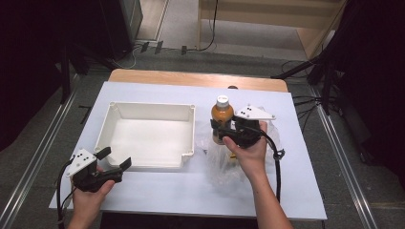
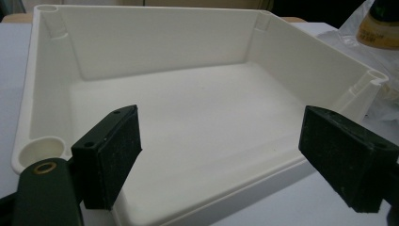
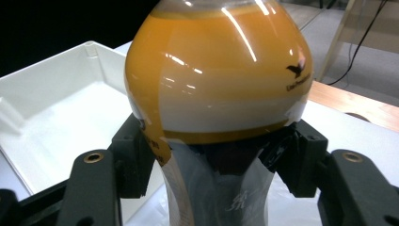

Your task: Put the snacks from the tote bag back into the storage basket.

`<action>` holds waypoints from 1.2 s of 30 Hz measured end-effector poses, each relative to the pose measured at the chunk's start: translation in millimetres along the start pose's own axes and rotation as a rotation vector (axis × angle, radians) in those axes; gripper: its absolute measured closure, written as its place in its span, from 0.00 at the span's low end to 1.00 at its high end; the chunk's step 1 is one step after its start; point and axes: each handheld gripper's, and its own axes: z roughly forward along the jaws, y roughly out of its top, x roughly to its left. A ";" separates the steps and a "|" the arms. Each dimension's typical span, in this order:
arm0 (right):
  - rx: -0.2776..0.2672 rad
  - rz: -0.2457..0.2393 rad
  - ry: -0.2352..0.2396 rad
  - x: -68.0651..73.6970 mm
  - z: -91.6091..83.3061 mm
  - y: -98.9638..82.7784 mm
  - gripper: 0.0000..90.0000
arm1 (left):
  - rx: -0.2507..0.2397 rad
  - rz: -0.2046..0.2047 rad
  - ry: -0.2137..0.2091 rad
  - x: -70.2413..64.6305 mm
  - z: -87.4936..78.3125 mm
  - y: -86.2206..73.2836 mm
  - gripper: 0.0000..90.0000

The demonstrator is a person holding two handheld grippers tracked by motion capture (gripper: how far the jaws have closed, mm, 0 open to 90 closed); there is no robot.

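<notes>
The bottle [image 1: 222,116] stands upright on the desk [image 1: 157,186], right of the tray [image 1: 109,125] and well apart from its right wall. It holds an orange drink and has a white cap; a label wraps its lower body. In the right gripper view the bottle [image 3: 216,80] bulges above a narrower waist, and the two black jaws press on that waist from either side, so the right tongs [image 3: 219,160] are clamped on the bottle. In the high view the right tongs [image 1: 228,132] reach the bottle from the near side, with the right hand [image 1: 249,150] wrapped round the grip, the grey plate on top and a black cable looping down along the forearm.

A crumpled clear bag [image 1: 220,164] lies on the desk at the foot of the bottle and spreads toward the person, partly under the right hand.

The tray is white, square and deep, with nothing in it. It sits on the left half of the desk. The right gripper view shows the tray [image 3: 51,113] to the left behind the bottle.

The left tongs [image 1: 114,159] hang just at the tray's near left corner, held by the left hand [image 1: 90,188]. Their jaws stand wide apart with nothing between them. In the left gripper view the left tongs [image 2: 221,155] look over the near rim into the tray [image 2: 291,61], one pad at each side of the picture.

The desk has a pale sheet over a wooden top, whose far edge shows bare. Grey floor and cables lie beyond it.
</notes>
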 end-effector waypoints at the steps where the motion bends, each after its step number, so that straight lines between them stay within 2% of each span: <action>1: 0.001 0.001 0.002 1.4 2.3 0.3 0.43 | -0.001 0.001 -0.001 0.1 -0.2 0.0 0.15; 12: 0.014 0.003 0.017 9.2 20.0 2.8 0.43 | -0.003 -0.007 -0.012 2.1 -1.4 0.4 0.14; 23: 0.021 0.002 0.023 16.6 31.0 4.5 0.43 | -0.007 0.007 -0.033 0.6 2.3 2.1 0.15; 36: 0.013 -0.005 0.050 28.4 40.9 9.3 0.43 | -0.008 0.002 -0.021 3.7 -4.7 -1.0 0.15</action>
